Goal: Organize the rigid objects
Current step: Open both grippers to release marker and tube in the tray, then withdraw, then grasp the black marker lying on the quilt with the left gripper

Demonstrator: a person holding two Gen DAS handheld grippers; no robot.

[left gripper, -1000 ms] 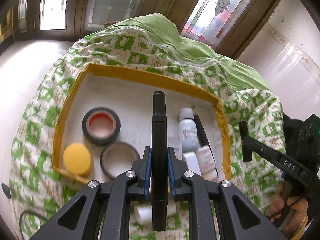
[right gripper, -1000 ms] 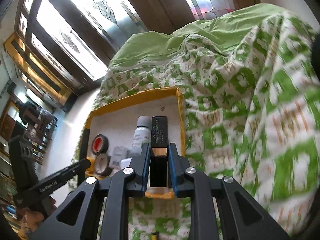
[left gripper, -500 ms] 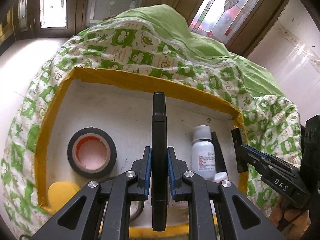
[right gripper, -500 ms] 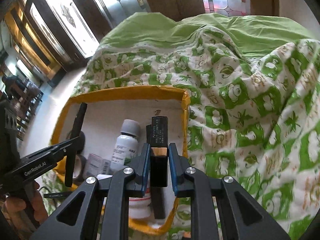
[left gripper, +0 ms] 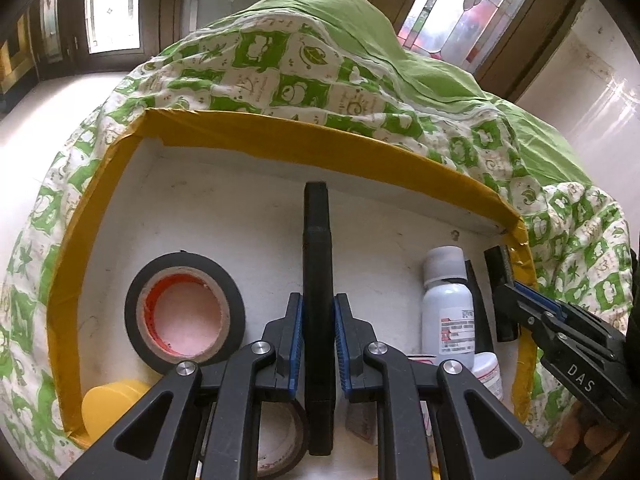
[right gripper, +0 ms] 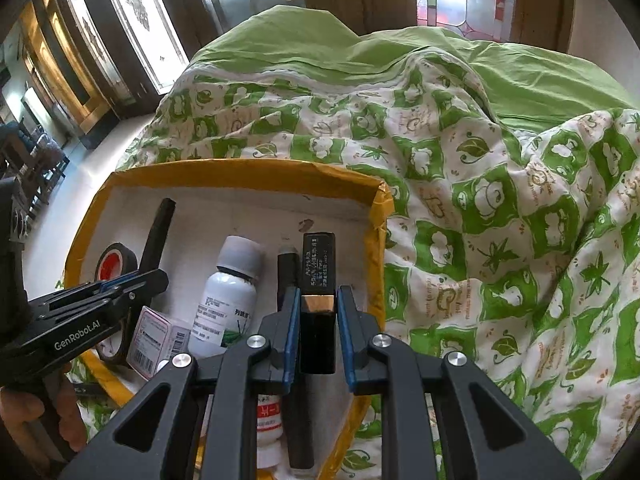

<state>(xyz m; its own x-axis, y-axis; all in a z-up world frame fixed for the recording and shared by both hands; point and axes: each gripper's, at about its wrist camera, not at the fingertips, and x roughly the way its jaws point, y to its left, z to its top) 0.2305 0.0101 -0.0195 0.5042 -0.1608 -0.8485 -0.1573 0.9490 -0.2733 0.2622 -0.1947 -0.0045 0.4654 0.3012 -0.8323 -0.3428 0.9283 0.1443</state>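
Both loads poised over the tray [left gripper: 280, 136], already stocked with tape roll [left gripper: 184, 308] and bottle [left gripper: 448, 312]: left gripper [left gripper: 318, 340] jaws clamp a black marker [left gripper: 317, 248], right gripper [right gripper: 318, 332] jaws a black case [right gripper: 318, 268], neither yet released.

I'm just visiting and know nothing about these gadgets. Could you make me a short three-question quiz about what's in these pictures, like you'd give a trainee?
1. True or false: the left gripper holds a black marker above the yellow-edged box.
2. What does the right gripper hold? A) a roll of tape B) a black rectangular case with a gold band C) nothing
3. Fill in: the white bottle lies inside the box beside its ____ wall, as the left wrist view shows it.

Key: 1 true; 2 B; 3 right.
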